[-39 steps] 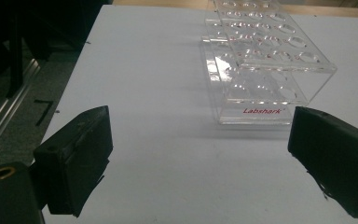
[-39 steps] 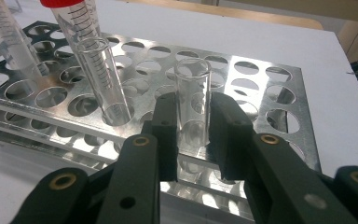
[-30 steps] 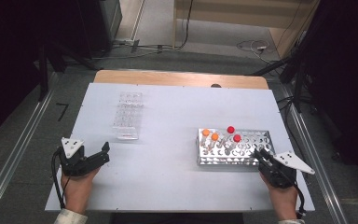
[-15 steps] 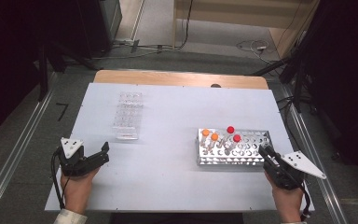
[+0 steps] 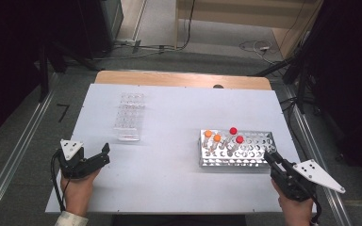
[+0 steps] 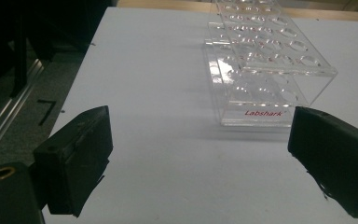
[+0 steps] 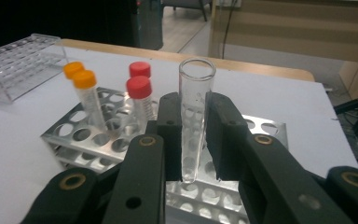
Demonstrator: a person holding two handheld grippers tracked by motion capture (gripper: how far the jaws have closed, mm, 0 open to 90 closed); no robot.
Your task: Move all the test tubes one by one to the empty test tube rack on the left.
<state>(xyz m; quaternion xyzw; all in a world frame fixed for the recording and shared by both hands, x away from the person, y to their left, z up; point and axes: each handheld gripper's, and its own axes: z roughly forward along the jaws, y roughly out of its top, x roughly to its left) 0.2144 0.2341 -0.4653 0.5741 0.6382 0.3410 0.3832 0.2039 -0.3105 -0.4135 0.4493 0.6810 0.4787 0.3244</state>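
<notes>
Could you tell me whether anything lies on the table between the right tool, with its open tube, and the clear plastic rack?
The right tool holds the open tube. Toward the clear rack, the metal rack with capped tubes stands partly in the way; beyond it, bare table.

My left gripper (image 5: 104,153) is matte black all over, with a grey three-cornered plate on top dotted with small dark holes, and a black cable looping from its rear past my hand (image 5: 78,188). In the left gripper view its jaws are thick, blocky black slabs, and a brass-ringed screw hole sits in the linkage at the lower corner. My right gripper (image 5: 269,159) is the same build: black body, larger grey triangular plate with dark dots. Its black link arms carry several brass-ringed pivots. A light cuff shows at my left wrist.
</notes>
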